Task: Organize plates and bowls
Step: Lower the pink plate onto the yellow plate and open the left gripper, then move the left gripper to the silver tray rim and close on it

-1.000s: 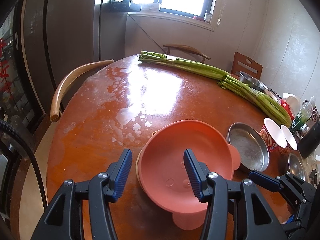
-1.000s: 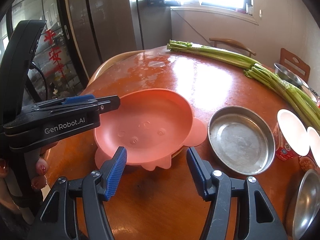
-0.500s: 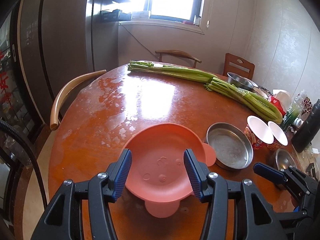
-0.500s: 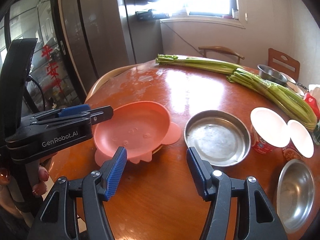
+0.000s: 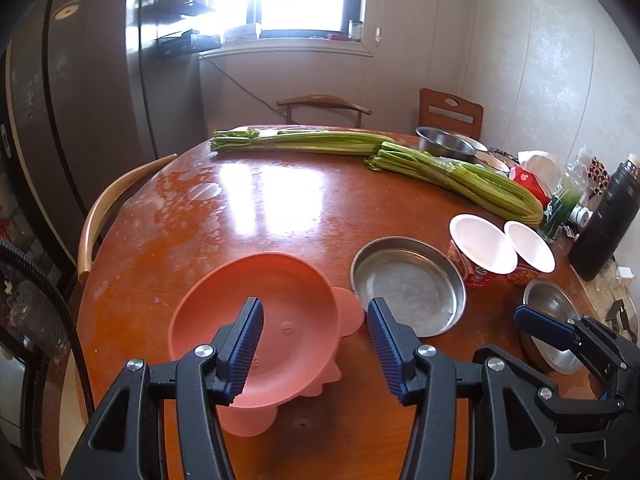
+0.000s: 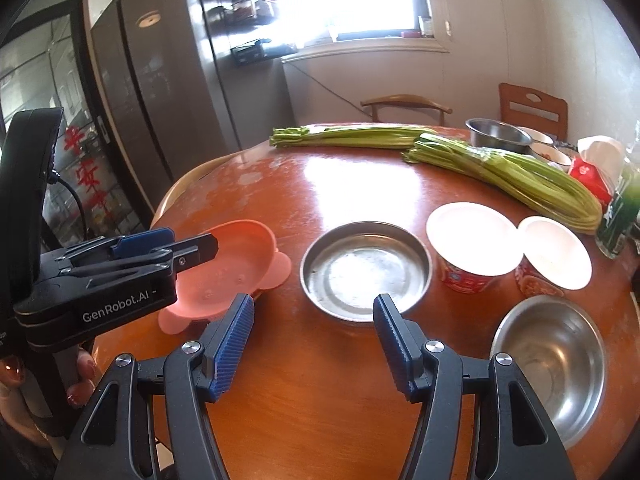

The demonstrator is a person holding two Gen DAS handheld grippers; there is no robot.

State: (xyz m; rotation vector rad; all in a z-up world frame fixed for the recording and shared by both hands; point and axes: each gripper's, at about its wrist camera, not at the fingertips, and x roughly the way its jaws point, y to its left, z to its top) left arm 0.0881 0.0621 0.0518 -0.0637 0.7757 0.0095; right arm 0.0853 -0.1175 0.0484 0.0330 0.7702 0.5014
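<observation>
The round wooden surface (image 6: 280, 380) fills most of both views. Its middle and far left are bare and glossy; its right side is crowded. Two long celery bundles (image 5: 460, 178) lie across the far part, so the freest room for moving is the bare centre and the near strip in front of the tools. The near rim is hidden beneath the tools in both views; a curved chair back (image 5: 104, 208) stands just beyond the left rim.

Judged from the layout, the task looks barely begun, as no dish is stacked on another. The pink plate (image 5: 256, 320), with ear-shaped tabs, sits near the near-left rim and appears to rest on something beneath it, which cannot be made out. The flat steel plate (image 6: 366, 270) lies just to its right, close to one tab. A steel bowl (image 6: 554, 360) rests at the near right. Two paper noodle cups (image 6: 472, 240) stand side by side behind it. A further steel bowl (image 5: 444, 144) sits at the far right among clutter, beside a dark flask (image 5: 604, 224).

The left hand-held gripper (image 5: 316, 352) hangs released above the pink plate's near edge, grasping nothing. The right hand-held gripper (image 6: 314, 348) is likewise released and empty, with the near rim of the flat steel plate just ahead of its jaws.
</observation>
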